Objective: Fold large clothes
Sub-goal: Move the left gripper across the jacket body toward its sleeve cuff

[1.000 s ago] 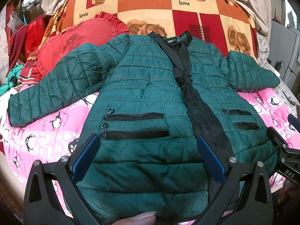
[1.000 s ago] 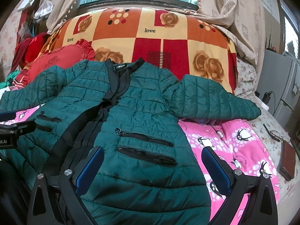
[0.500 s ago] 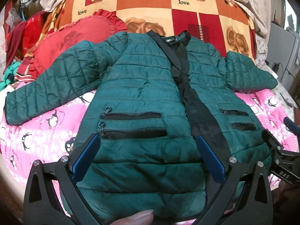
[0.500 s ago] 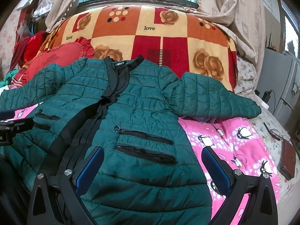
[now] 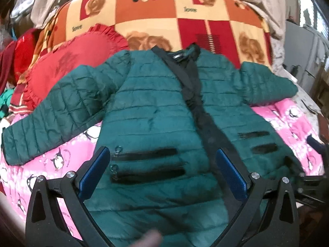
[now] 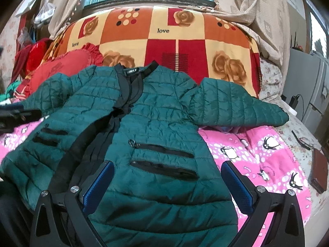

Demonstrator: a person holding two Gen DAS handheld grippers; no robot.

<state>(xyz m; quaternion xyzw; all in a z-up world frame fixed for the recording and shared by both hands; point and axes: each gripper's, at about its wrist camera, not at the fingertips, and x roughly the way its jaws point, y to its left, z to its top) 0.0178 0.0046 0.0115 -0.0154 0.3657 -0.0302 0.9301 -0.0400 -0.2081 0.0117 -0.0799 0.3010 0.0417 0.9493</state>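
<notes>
Lying face-up on the pink penguin-print bedspread (image 6: 257, 156), the green quilted jacket (image 6: 156, 127) has both sleeves spread outward and its collar toward the patterned blanket (image 6: 176, 33). Left gripper (image 5: 162, 170) and right gripper (image 6: 166, 183) hover above the hem, jaws wide apart, gripping nothing.
</notes>
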